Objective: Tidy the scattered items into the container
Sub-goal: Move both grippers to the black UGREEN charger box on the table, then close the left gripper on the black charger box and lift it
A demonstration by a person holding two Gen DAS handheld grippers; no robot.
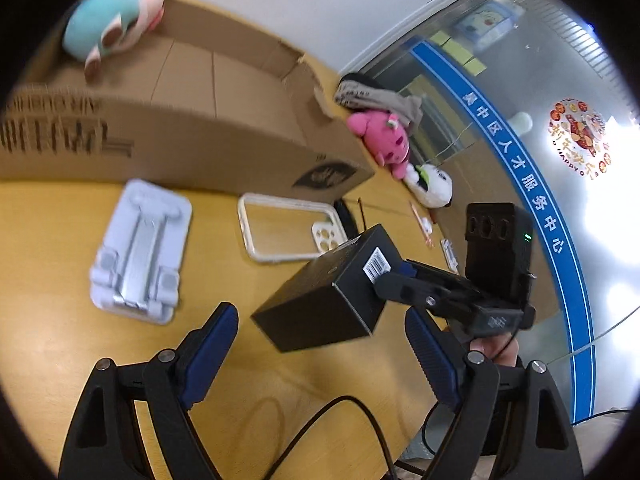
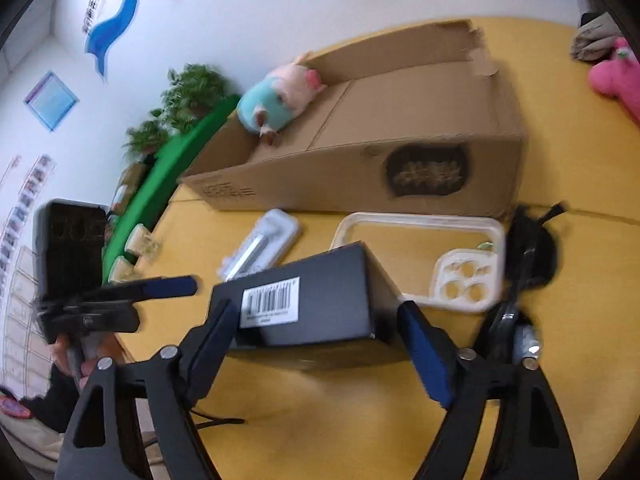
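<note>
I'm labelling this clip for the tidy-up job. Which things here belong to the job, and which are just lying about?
Job:
cardboard box, the container
black box, held in right gripper
clear phone case
white phone stand
teal plush, already in the container
left gripper, open

Lying about:
pink plush
white plush
green plants

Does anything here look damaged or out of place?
Yes: the open brown cardboard box has a ragged, torn flap at one corner, and a teal-and-pink plush toy lies draped over its rim, not fully inside.
</note>
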